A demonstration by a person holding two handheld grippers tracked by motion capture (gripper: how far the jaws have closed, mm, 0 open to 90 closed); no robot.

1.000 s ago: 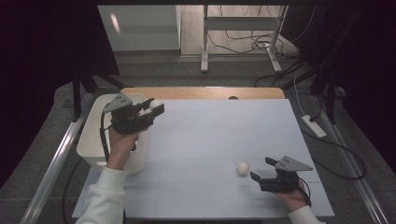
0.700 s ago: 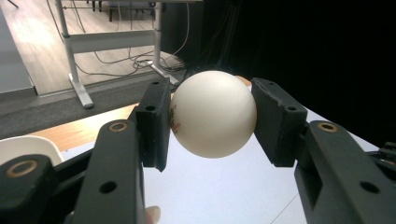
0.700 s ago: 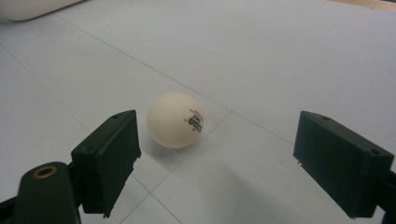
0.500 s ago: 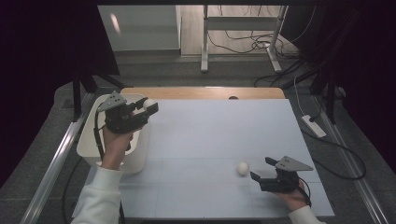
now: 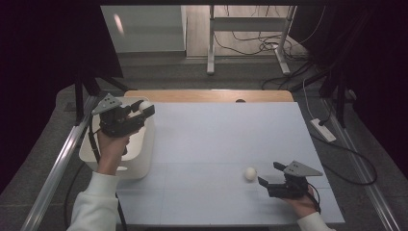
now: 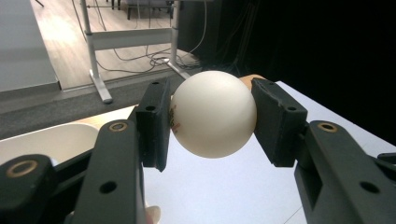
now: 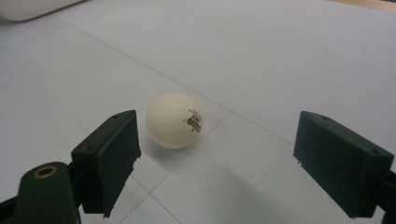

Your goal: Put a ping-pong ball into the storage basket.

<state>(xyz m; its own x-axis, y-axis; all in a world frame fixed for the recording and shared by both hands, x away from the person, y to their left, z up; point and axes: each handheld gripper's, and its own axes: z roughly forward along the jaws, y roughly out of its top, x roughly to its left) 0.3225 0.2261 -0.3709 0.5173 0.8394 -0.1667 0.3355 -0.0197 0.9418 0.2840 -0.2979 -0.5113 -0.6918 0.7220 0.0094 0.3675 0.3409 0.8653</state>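
Left gripper (image 5: pixel 142 108) fingers clenched on a white ball (image 6: pixel 213 114) above the tub (image 5: pixel 139 161); right gripper (image 7: pixel 219 154) fingers released, apart behind a second ball (image 7: pixel 174 119).

One white ball (image 6: pixel 212 114) held aloft, another ball (image 7: pixel 175 119) resting on the table.

- We see a white table top (image 5: pixel 216 144) with a wooden strip (image 5: pixel 207 95) along its far edge.
- We see a metal rail (image 5: pixel 57 163) running beside the table on its left.
- We see the grey legs of a desk frame (image 5: pixel 210 53) on the floor beyond, with loose cables (image 5: pixel 255 45) lying under it.
- We see a white power strip (image 5: pixel 323 130) on the floor to the right, a cable (image 5: pixel 356 156) trailing from it.
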